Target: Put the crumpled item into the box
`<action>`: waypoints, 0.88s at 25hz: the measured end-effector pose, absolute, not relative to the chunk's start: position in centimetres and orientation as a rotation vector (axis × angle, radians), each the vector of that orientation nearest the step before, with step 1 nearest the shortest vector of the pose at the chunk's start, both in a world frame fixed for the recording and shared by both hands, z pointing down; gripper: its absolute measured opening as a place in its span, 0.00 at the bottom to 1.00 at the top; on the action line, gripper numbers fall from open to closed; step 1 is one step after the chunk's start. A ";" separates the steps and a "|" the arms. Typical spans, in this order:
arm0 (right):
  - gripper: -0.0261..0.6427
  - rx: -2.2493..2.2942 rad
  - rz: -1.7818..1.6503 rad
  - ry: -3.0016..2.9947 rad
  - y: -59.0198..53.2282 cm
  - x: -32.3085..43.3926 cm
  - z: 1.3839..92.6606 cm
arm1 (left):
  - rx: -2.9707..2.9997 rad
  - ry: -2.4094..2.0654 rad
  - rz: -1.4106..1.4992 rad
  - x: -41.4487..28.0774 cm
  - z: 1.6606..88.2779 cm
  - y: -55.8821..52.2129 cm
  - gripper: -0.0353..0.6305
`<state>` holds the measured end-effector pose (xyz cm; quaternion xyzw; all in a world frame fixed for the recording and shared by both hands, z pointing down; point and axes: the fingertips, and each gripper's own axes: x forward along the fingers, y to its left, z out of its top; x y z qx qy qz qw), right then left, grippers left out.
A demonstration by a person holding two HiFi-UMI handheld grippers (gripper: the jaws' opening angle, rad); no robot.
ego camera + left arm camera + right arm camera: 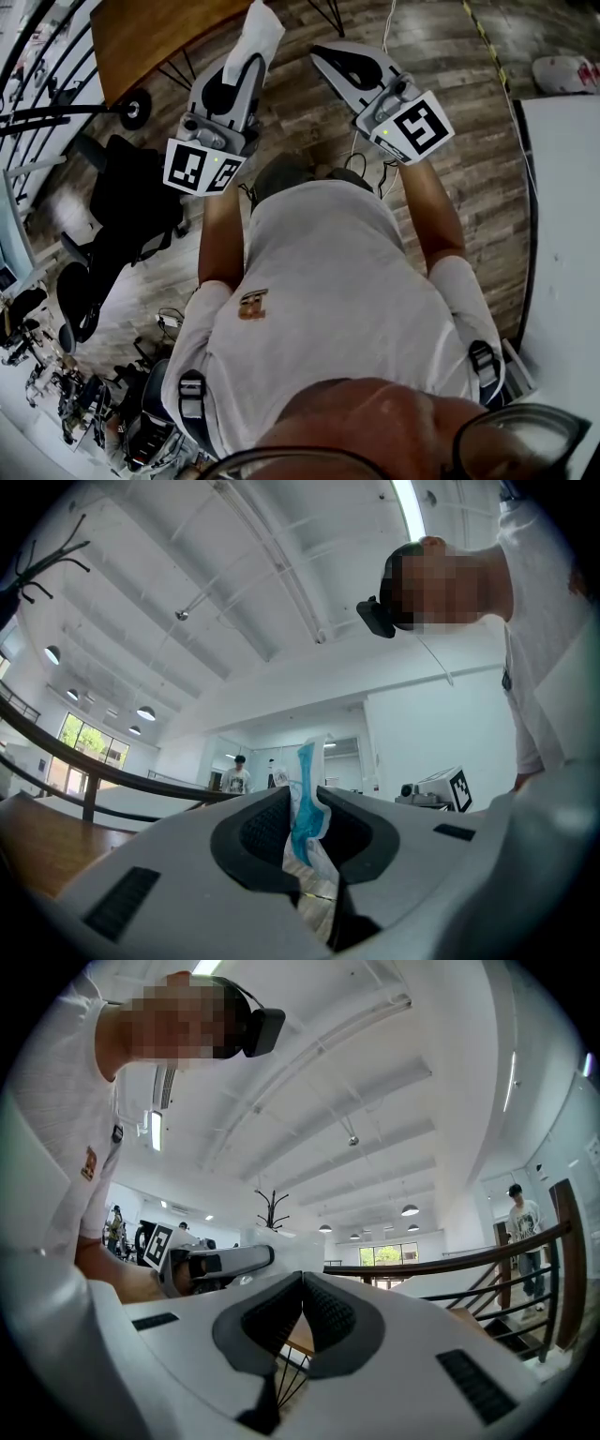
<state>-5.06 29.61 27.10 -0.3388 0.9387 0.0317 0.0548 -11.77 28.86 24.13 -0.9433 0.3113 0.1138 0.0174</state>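
Observation:
My left gripper [246,58] is raised in front of the person's chest and shut on a crumpled white and blue wrapper [256,28], which sticks out beyond the jaws. In the left gripper view the wrapper [306,803] is pinched between the dark pads, and that gripper [302,825] points upward toward the ceiling. My right gripper [325,54] is held up beside it, its jaws pressed together with nothing between them [302,1299]. From the right gripper view the left gripper [217,1262] is seen to the left. No box shows in any view.
A wooden tabletop [155,33] lies ahead at the upper left, and a white table [567,244] runs along the right. A black office chair [131,202] stands at the left. A stair railing [450,1262] and other persons [522,1215] are in the background.

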 end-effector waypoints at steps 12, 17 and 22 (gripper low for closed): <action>0.09 -1.079 0.147 2.839 23.8 -3.1 27.6 | -2.941 0.948 0.382 -10.2 25.0 22.2 0.17; 0.09 -1.108 0.145 2.856 19.7 -2.4 27.7 | -2.955 0.947 0.393 -9.8 25.4 17.6 0.17; 0.09 -1.137 0.138 2.873 13.5 -2.7 28.0 | -2.975 0.949 0.384 -10.3 26.1 11.0 0.17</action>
